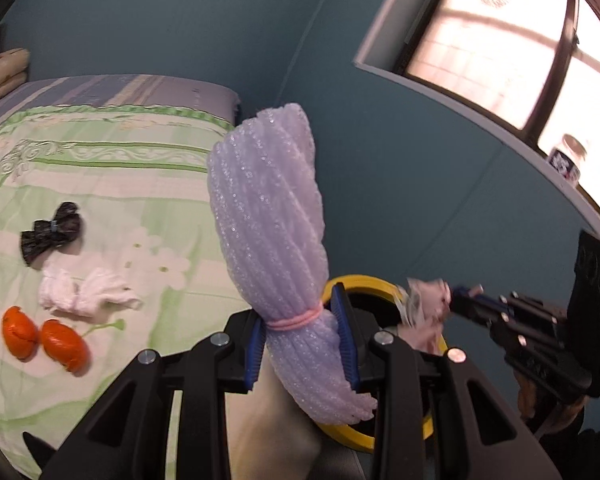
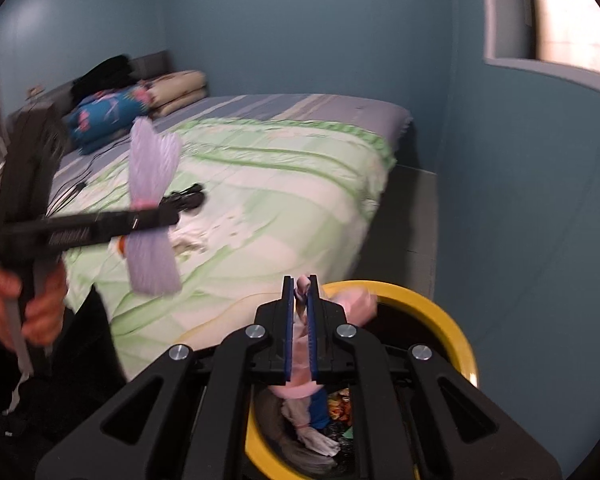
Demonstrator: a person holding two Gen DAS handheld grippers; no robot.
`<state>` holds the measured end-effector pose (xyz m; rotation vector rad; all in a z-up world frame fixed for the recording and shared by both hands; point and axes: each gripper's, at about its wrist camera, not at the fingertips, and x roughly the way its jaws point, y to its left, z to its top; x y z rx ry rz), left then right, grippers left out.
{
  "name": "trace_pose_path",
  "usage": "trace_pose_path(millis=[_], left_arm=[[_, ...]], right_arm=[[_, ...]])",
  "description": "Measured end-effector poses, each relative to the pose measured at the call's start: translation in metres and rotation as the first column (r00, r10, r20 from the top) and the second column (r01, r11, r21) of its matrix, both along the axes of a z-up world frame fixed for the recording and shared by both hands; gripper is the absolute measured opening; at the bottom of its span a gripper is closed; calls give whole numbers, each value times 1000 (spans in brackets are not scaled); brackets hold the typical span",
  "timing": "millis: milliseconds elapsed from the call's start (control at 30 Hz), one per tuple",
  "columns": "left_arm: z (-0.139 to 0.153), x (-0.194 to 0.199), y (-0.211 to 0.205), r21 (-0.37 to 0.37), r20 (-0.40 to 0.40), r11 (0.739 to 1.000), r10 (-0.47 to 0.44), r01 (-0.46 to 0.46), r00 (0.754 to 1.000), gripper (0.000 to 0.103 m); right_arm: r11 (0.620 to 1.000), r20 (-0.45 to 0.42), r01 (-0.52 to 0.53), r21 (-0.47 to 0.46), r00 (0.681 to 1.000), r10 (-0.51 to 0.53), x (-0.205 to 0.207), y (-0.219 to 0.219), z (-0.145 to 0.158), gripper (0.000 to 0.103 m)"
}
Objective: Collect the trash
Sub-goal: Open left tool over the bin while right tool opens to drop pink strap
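My left gripper is shut on a pale purple foam net bundle tied with a pink band, held over the yellow-rimmed trash bin. It also shows in the right wrist view. My right gripper is shut on a crumpled pink wrapper above the bin, which holds other trash. In the left wrist view the right gripper holds the wrapper over the bin. On the bed lie orange peels, a white tissue wad and a black wrapper.
The bed with a green-and-white quilt fills the left; pillows and folded bedding lie at its head. Teal walls surround. A window sill with a bottle is at the right. A person's hand holds the left gripper.
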<state>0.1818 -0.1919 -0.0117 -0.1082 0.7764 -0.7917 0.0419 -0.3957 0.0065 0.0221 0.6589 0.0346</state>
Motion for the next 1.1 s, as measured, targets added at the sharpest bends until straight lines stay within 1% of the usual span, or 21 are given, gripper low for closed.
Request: trace_pose_path(millis=[167,267,467,500,533,567,600,633,667,700,767,800,867,900,967,1000,1067,1100], left_arm=[[-10,-12,-43,20,-22,995,-97,98,995,29],[-12,-20,-67,24,-31,988,-154,154,988,29],[-13,-30,-90,24,-33,977,-209,210,977,31],[-13,-31,-91,24,-31,977,-212,213,977,38],[-14,-32,-92,24,-34,977,-212,213,977,43],[-15,-31,-92,20,-41,977,-211,212,977,58],[-16,-31,-88,14,-45,981,-194,195,980,64],[-17,-30,-86,15,-47,982,-185,186,982,64],[-18,-28,-84,14,-52,983,-181,182,982,65],[-18,-26,-80,13,-59,985,-169,170,984,67],[-17,-20,-69,13,-60,991,-131,132,990,72],[-16,-18,-63,16,-52,993,-116,117,992,75],[-13,-11,-45,38,-22,998,-49,50,999,80],[-13,-9,-39,38,-19,999,-34,34,999,81],[-11,0,-19,33,-16,999,21,-21,1000,85],[-10,4,-9,32,-7,998,48,-47,999,87],[-8,12,12,40,12,994,99,-99,995,87],[-7,15,19,40,18,992,115,-116,993,87]], right_arm=[[995,5,91,28,996,-91,0,-29,-3,5],[991,6,123,48,992,-124,-1,-42,-4,5],[981,18,182,60,983,-183,-2,-59,-8,6],[979,20,196,59,980,-197,-3,-63,-9,7],[977,20,207,60,978,-209,-4,-66,-9,7],[974,18,218,63,975,-219,-4,-70,-9,8],[970,17,233,67,972,-234,-4,-75,-9,10],[966,19,248,69,968,-249,-5,-79,-9,23],[964,26,258,71,965,-261,-6,-81,-8,45],[961,37,265,73,963,-268,-9,-82,-7,53],[961,60,266,71,961,-270,-12,-81,-3,54],[963,67,261,67,962,-266,-13,-80,-2,54],[968,86,246,53,964,-250,-15,-75,-1,55],[970,97,240,42,965,-243,-16,-70,0,56],[977,120,210,44,969,-214,-17,-63,2,66],[979,129,196,49,971,-200,-16,-59,4,68],[987,157,157,36,974,-161,-14,-46,7,77],[990,165,139,25,976,-141,-11,-39,8,79]])
